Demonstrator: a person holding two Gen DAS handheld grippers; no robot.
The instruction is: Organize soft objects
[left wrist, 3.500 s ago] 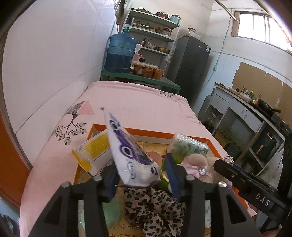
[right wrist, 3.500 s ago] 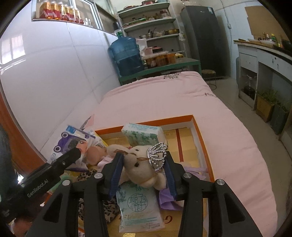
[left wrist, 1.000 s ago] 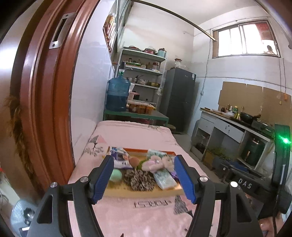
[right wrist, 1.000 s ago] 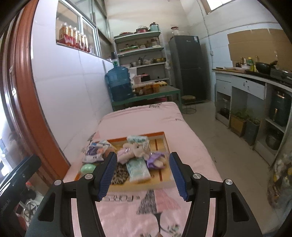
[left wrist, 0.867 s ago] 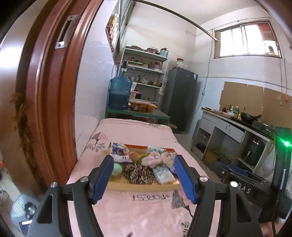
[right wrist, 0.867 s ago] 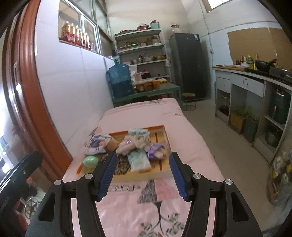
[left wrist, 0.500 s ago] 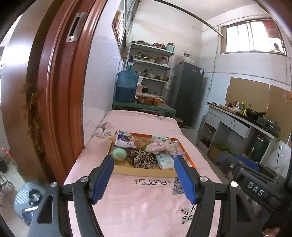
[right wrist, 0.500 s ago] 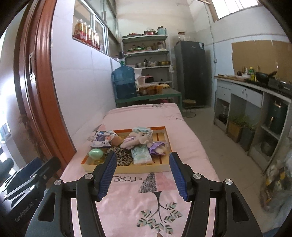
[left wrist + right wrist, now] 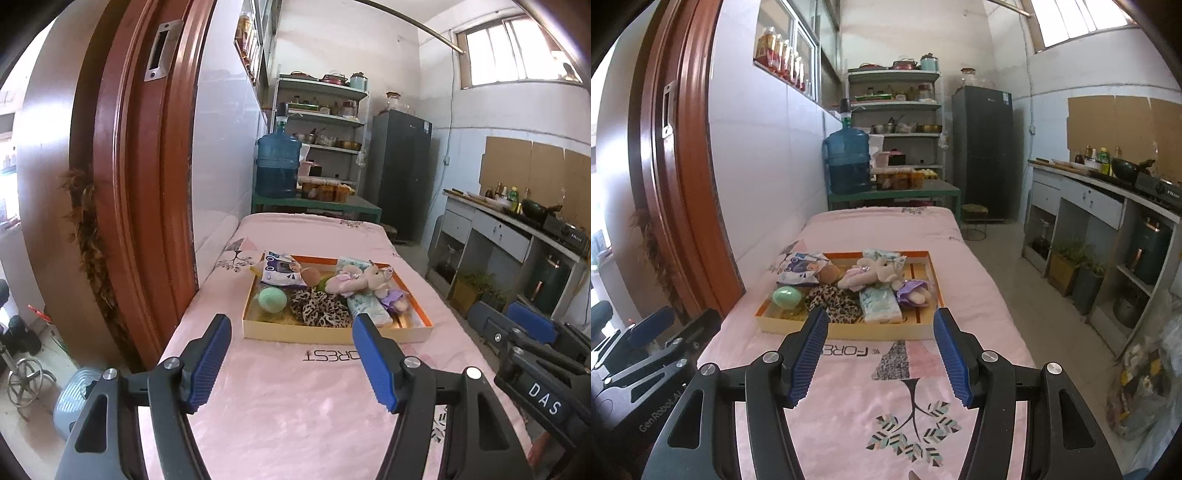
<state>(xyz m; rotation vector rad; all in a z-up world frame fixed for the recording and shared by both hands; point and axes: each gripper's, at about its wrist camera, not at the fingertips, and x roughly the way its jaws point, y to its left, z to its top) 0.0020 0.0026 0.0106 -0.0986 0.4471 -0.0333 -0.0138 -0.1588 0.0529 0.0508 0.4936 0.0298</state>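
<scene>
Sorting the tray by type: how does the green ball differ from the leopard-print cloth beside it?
The green ball is plain, smooth and round; the leopard-print cloth is spotted, crumpled and spread flat. The ball sits at the tray's left end, the cloth nearer the middle. Both lie along the tray's near side.

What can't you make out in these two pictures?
- Tray floor: both views, mostly covered by the toys and packets.
- Green thing under the plush: both views, hidden by it; only a sliver shows.
- Print on the tissue packet: both views, too small.
- Right gripper: left wrist view, cut off by the edge.
</scene>
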